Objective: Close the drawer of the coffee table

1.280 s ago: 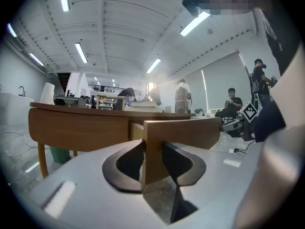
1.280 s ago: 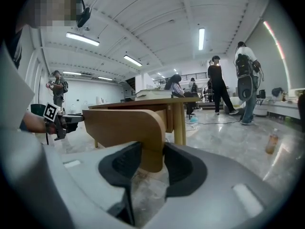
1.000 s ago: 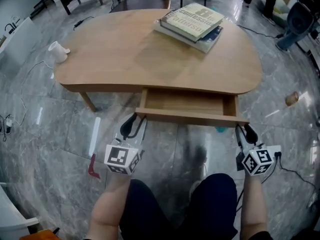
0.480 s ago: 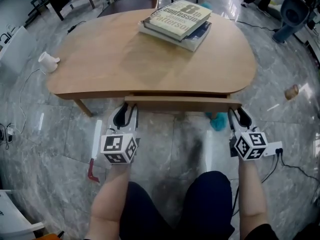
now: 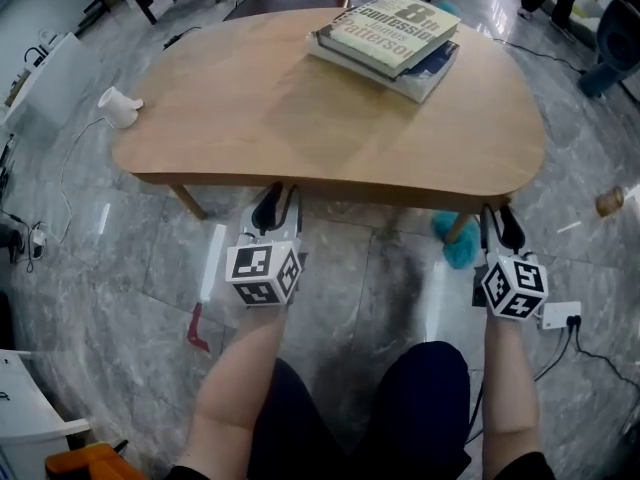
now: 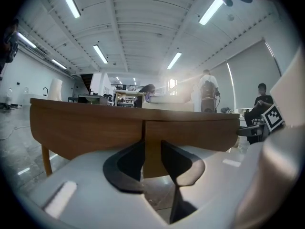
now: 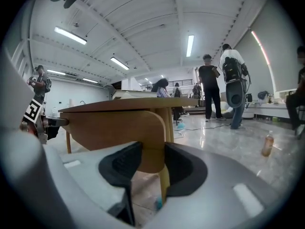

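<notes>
The wooden coffee table [image 5: 300, 108] fills the upper half of the head view, and its drawer is pushed in out of sight under the top's front edge. The left gripper view shows the drawer front [image 6: 190, 135] flush with the table's side panel at a thin seam. My left gripper [image 5: 278, 203] [image 6: 152, 149] points level at that seam, tips close against the wood; its jaws are closing with nothing between them. My right gripper [image 5: 500, 223] [image 7: 152, 151] stands open against the rounded right end of the front [image 7: 119, 128].
A stack of books [image 5: 390, 33] lies on the tabletop's far right. On the marble floor are a white object with a cable [image 5: 118, 106], a red-ended tool [image 5: 200, 318], a teal thing [image 5: 455, 243] by a table leg, a white power strip [image 5: 558, 315] and a bottle [image 5: 608, 201]. People [image 7: 209, 87] stand beyond.
The drawer, pulled out a second ago, has slid in under the tabletop. Both grippers moved forward with its front, staying at its two ends.
</notes>
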### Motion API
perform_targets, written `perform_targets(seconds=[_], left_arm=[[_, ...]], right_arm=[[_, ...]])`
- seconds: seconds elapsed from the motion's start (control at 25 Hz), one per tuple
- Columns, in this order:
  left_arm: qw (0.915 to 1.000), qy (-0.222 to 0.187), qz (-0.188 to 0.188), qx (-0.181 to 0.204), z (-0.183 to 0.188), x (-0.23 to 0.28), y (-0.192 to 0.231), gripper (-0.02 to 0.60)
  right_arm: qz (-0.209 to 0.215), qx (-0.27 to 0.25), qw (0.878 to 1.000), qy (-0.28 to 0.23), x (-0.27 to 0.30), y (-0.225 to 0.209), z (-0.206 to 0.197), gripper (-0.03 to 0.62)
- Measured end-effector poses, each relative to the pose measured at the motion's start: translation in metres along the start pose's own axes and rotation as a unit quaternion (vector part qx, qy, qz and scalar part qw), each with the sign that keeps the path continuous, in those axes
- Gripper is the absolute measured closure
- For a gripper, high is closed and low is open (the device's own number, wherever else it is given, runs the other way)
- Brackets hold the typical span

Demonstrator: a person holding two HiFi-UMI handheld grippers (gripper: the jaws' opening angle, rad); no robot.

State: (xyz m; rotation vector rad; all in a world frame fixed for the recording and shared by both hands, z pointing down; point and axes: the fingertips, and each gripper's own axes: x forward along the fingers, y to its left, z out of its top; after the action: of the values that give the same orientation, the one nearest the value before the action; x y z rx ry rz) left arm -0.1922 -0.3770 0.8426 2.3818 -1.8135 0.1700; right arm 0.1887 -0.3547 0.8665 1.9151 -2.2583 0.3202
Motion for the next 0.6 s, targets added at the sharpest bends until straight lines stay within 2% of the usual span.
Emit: perform_targets(seconds=[0.6], left_arm=[[1.0,-0.002,0.006,0.003,-0.003,0.005,0.001,0.477]], right_arm=[[-0.014,0.009,1.0,-0.008,0.017,-0.002,0.005,0.447]])
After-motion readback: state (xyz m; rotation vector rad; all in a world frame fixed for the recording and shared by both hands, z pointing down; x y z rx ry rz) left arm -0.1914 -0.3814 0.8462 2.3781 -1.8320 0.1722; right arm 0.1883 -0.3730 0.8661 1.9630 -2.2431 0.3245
